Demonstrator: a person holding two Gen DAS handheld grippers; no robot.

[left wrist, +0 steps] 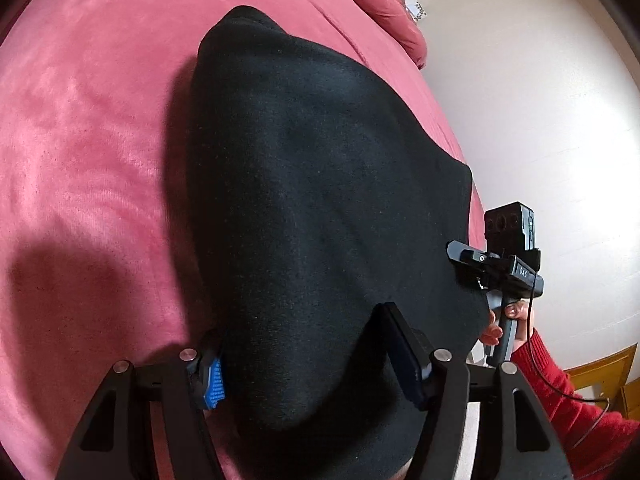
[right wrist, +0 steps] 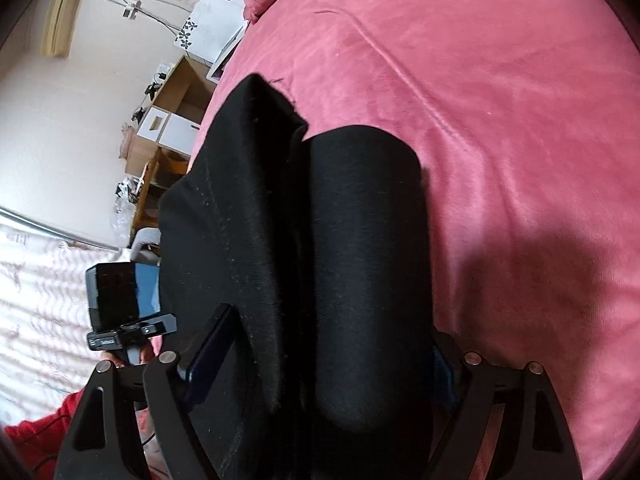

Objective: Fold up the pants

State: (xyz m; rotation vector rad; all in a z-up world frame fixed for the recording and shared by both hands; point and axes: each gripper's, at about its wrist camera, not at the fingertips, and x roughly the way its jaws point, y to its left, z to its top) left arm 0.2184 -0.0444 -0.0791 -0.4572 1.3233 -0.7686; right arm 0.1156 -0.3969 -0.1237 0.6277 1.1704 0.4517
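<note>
Black pants point(left wrist: 320, 200) lie folded on the pink bed cover point(left wrist: 88, 128), a thick bundle reaching forward and away from both tools. From the right wrist view, two layers sit side by side with a seam line between them.

Your left tool point(left wrist: 312, 376): jaws wide, the near end of the bundle sits between them. The blue pad point(left wrist: 214, 384) on the left finger is bare and just beside the cloth; I cannot tell whether the other pad presses it. It reads as straddling, not clamped.

Your right tool point(right wrist: 320, 368): jaws also wide, fingers on either side of the thick fold. Cloth fills the gap. Whether the pads bite is not clear; judged to be spread wide around it.

Risks from here:
- Close on only the top layer and the fold will peel apart when you lift.
- Uneven pull between your two hands would skew the stack; the layer beyond the right tool already shows a loose flap.
- The plush cover may drag on the fabric and bunch the underside.

Surroundings: the bed is broad, with a pink pillow point(left wrist: 384, 4) at its far end. Beside the right tool's left finger is a pale wall, a wooden shelf unit point(right wrist: 168, 120) with clutter, and a white patterned box point(right wrist: 212, 28). Your red sleeve point(left wrist: 560, 396) shows behind the right handle.
</note>
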